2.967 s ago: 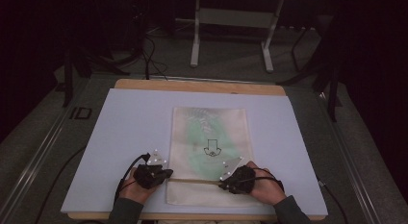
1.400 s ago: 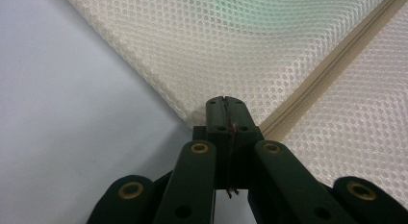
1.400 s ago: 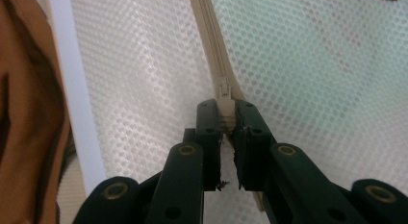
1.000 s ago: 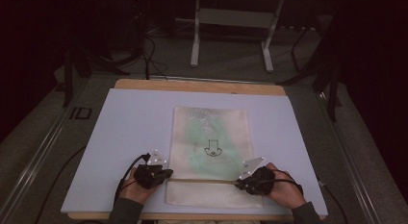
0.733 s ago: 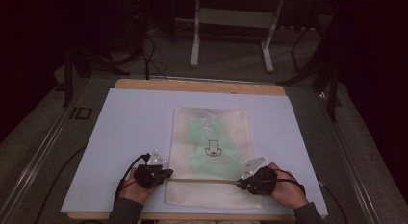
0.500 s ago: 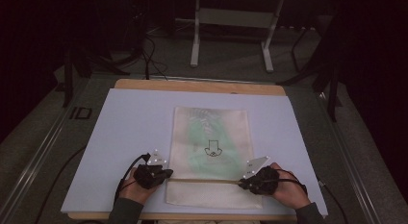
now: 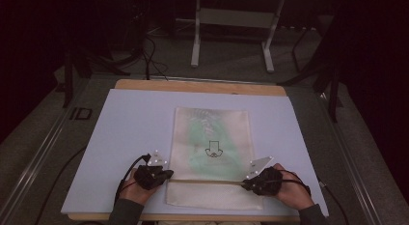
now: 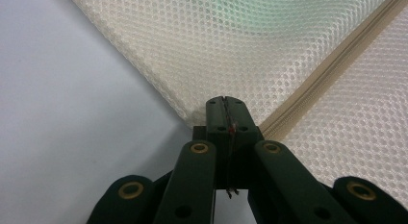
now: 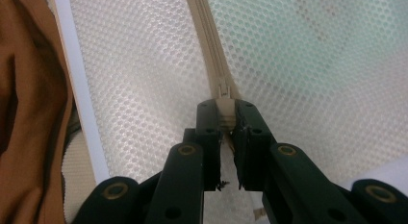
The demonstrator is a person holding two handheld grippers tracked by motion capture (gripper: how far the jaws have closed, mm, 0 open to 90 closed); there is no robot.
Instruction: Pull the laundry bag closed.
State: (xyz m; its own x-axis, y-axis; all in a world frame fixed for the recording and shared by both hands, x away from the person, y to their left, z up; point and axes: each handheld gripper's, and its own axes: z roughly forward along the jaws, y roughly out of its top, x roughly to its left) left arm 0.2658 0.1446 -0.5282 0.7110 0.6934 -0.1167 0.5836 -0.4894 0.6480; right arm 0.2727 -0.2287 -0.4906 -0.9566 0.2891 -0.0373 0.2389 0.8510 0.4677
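**Q:** What is in front of you?

**A:** A cream mesh bag [image 7: 212, 152] lies flat on a pale sheet covering the table [image 7: 125, 123], with something green showing through it. A zipper [image 7: 207, 181] runs across the bag near my edge of the table. My left gripper [image 7: 161, 175] is at the zipper's left end, my right gripper [image 7: 247, 183] at its right end.

**Q:** How do your jaws stand?

**A:** In the left gripper view, the jaws are pressed together on the mesh at the bag's corner, just beside the zipper tape [image 8: 332, 65]. In the right gripper view, the jaws are narrow and pinch the zipper pull [image 9: 225, 106], with the slider sitting just beyond the tips.

**Q:** What could go wrong from here?

**A:** I judge the pull is the weak point. It is small, and only the jaw tips hold it, so a tug at an angle to the zipper could make it slip free. The left grip holds thin mesh, so a hard pull could stretch it or drag the bag across the smooth sheet. If the left grip lets go, the bag would bunch and the slider could jam.
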